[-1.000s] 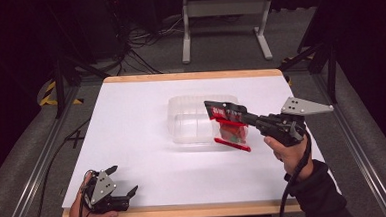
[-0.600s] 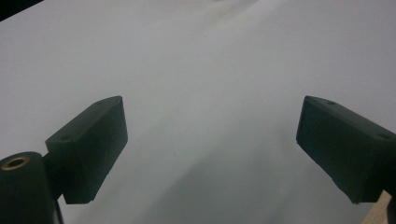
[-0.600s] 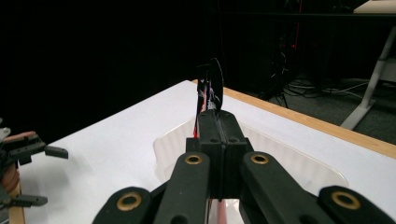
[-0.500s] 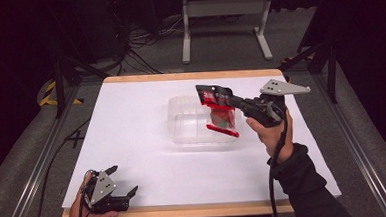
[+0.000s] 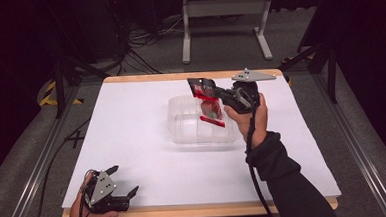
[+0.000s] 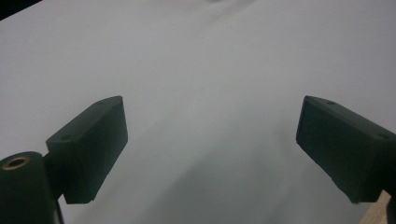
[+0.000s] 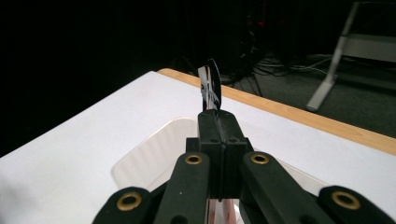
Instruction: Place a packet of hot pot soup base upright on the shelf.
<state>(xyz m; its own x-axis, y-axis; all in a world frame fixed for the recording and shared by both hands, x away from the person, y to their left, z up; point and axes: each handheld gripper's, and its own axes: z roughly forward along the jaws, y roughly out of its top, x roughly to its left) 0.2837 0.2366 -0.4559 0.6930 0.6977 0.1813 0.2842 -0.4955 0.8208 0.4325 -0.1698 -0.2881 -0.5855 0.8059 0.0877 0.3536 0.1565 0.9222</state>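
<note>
The right tongs (image 5: 206, 89) are pressed fully together on a red packet (image 5: 208, 103), held in the air over the clear tray (image 5: 182, 124) that sits near the centre of the white counter (image 5: 132, 136) — the packet hangs from its pinched top edge, its long axis running from about 11 o'clock down to 5 o'clock in the high view. In the right gripper view the packet (image 7: 211, 86) shows edge-on, most of it hidden behind the jaws, its print too small to read. The left tongs (image 5: 119, 185) rest at the counter's 7 o'clock corner — gaping wide, holding nothing.
</note>
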